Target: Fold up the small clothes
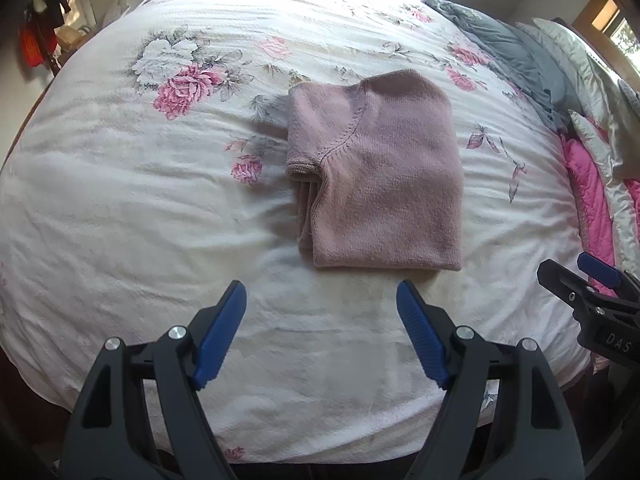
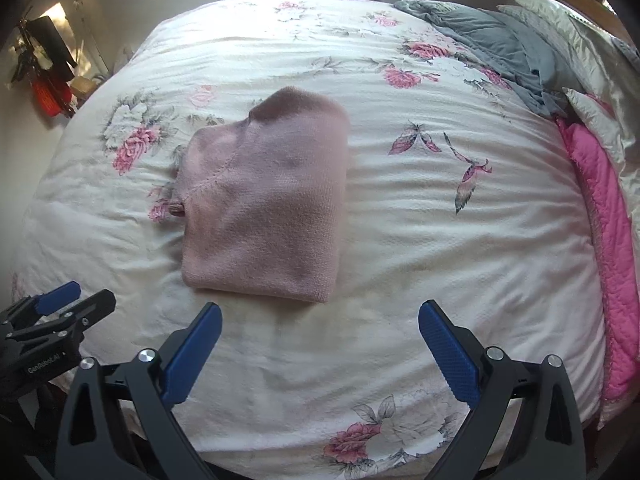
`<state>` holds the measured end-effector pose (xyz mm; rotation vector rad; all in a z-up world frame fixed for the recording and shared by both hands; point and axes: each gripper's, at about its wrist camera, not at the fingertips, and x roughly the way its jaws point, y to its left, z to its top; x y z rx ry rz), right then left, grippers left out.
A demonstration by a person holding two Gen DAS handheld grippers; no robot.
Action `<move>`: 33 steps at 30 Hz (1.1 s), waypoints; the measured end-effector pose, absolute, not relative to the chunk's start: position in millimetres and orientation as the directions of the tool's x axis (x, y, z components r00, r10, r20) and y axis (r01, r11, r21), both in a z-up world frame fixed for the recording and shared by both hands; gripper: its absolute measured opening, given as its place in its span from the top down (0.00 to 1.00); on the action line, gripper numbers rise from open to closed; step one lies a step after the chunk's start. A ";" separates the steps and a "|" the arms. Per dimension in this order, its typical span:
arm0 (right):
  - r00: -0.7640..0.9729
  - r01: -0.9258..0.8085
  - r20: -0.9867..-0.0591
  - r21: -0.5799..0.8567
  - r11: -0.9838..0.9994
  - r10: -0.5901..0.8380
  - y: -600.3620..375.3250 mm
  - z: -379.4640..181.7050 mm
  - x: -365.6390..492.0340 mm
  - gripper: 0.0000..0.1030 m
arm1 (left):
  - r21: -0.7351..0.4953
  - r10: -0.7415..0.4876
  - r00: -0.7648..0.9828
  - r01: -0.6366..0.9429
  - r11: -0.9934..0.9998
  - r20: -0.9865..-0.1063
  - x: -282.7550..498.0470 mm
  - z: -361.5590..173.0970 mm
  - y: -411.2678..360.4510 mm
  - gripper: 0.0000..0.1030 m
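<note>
Pink knit, dusty in tone, made up the small garment (image 1: pixel 376 176) that lay folded into a compact block on the floral bedspread (image 1: pixel 120 208), ahead of both grippers and touching neither. On the far left of the room a red item (image 1: pixel 38 46) hung by the wall, well apart from the work. Next came the left gripper (image 1: pixel 321 334), its blue pads spread wide with nothing between them, held low over the near edge of the bed. The garment sat ahead of it and a little to its right, long axis running away from the person, with the stacked layers and the rolled cuff showing on the block's left side and its near edge squarely facing the jaws. Further right, the right gripper (image 2: pixel 320 346) also stood wide apart and empty; from it the garment (image 2: pixel 264 204) lay ahead and to the left. Each seemed about equally near that edge. I judged the fold essentially done, with any further move starting from the near edge. Beyond, at the right side of the bed, grey bedding (image 2: pixel 500 48) and a pink quilt (image 2: pixel 608 216) were heaped. No containers were in view.
</note>
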<state>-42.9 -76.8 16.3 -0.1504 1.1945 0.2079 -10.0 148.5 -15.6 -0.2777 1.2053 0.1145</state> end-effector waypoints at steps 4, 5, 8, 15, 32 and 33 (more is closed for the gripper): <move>0.358 -0.248 -0.932 -0.032 0.968 0.061 -73.6 16.8 -44.0 0.04 | -0.152 -0.057 0.361 -0.240 0.959 -0.931 -11.4 -15.7 149.1 0.25; 0.360 -0.248 -0.931 -0.036 0.968 0.058 -73.7 17.0 -43.6 0.04 | -0.151 -0.056 0.363 -0.239 0.959 -0.930 -11.5 -15.4 148.6 0.25; 0.357 -0.241 -0.932 -0.023 0.970 0.067 -76.5 16.4 -41.5 0.04 | -0.146 -0.053 0.367 -0.230 0.962 -0.929 -11.0 -14.7 147.1 0.25; 0.377 -0.231 -0.925 -0.040 0.972 0.051 -78.6 15.4 -37.9 0.04 | -0.147 -0.055 0.365 -0.231 0.962 -0.930 -9.2 -16.0 146.6 0.25; 0.326 -0.204 -0.945 -0.053 0.978 0.017 -85.7 -0.1 -34.0 0.04 | -0.145 -0.058 0.361 -0.219 0.965 -0.931 -5.5 -18.1 142.5 0.25; 0.326 -0.202 -0.945 -0.052 0.978 0.017 -86.2 -0.3 -34.3 0.04 | -0.145 -0.059 0.361 -0.217 0.965 -0.931 -5.2 -18.0 141.9 0.25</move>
